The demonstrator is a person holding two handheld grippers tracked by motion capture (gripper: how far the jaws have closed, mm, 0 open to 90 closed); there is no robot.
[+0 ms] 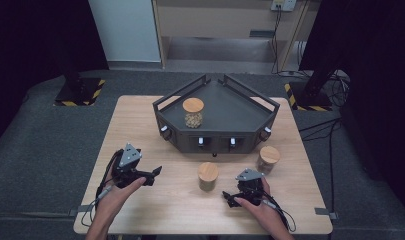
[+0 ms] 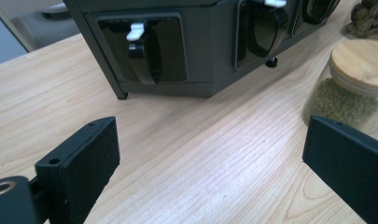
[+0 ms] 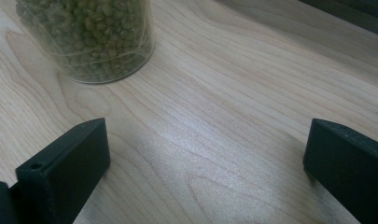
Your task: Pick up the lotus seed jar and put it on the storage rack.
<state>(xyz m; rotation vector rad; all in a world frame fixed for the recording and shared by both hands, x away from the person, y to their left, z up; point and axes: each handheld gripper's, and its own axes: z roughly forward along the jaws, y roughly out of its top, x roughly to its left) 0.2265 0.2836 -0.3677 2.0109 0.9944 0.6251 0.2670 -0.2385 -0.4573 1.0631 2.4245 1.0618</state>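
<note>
Two grippers rest low, jaws spread, nothing held: left gripper (image 1: pixel 157 171) faces the rack (image 1: pixel 216 107); right gripper (image 1: pixel 224 196) sits just right of the bean jar (image 1: pixel 208 176), likely ready to grab.

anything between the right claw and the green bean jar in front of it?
Nothing visible. The right claw sits open on bare wood, and the green bean jar stands just ahead of it, apart from the other jar and the dark tray.

Pale wooden table (image 1: pixel 155 125), dark grey rack (image 1: pixel 225 112), green beans (image 3: pixel 88 32).
</note>
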